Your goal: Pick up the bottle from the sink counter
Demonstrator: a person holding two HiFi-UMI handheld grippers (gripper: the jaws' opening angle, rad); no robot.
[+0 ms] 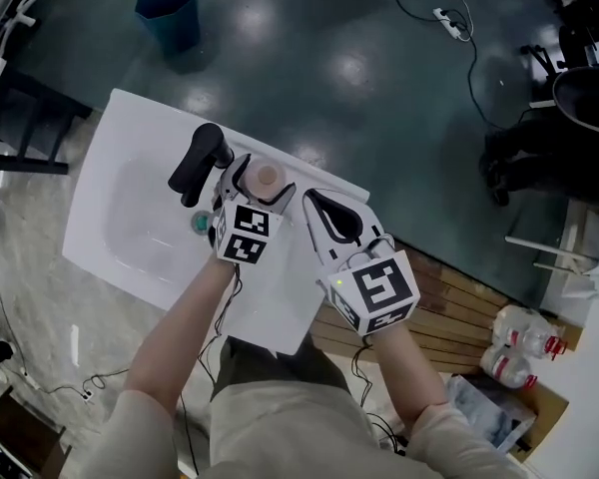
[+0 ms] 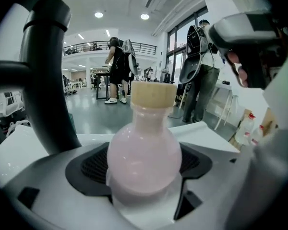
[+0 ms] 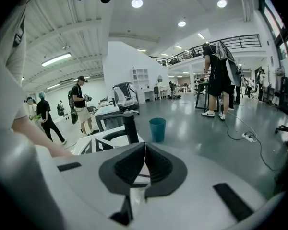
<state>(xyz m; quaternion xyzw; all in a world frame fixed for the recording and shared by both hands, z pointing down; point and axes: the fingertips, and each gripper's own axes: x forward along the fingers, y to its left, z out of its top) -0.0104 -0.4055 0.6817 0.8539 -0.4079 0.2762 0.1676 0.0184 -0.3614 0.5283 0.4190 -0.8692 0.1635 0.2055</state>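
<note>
**Bottle upright in the left hand-held gripper, right one closed and empty**

The bottle [image 1: 268, 177] stands with its long axis upright and its tan cap on top. In the head view the cap faces the camera, and in the left gripper view the neck rises straight above a rounded, pale pink body. It sits over the far edge of the white worktop [image 1: 280, 302], just beside the black faucet [image 1: 200, 163] and behind the basin [image 1: 115, 218]. Its base is hidden, so I cannot tell whether it rests on the worktop.

The left hand-held gripper [image 1: 258, 186] is clamped on the bottle's body, with a dark pad against each side. The right hand-held gripper [image 3: 145, 150] is just to the right, its jaws pressed together with nothing between them.

A whitish band wraps the bottle's lower part, but any print on it is too blurred to read. The only clear markings are the black-and-white square patterns on the two gripper cubes.
</note>
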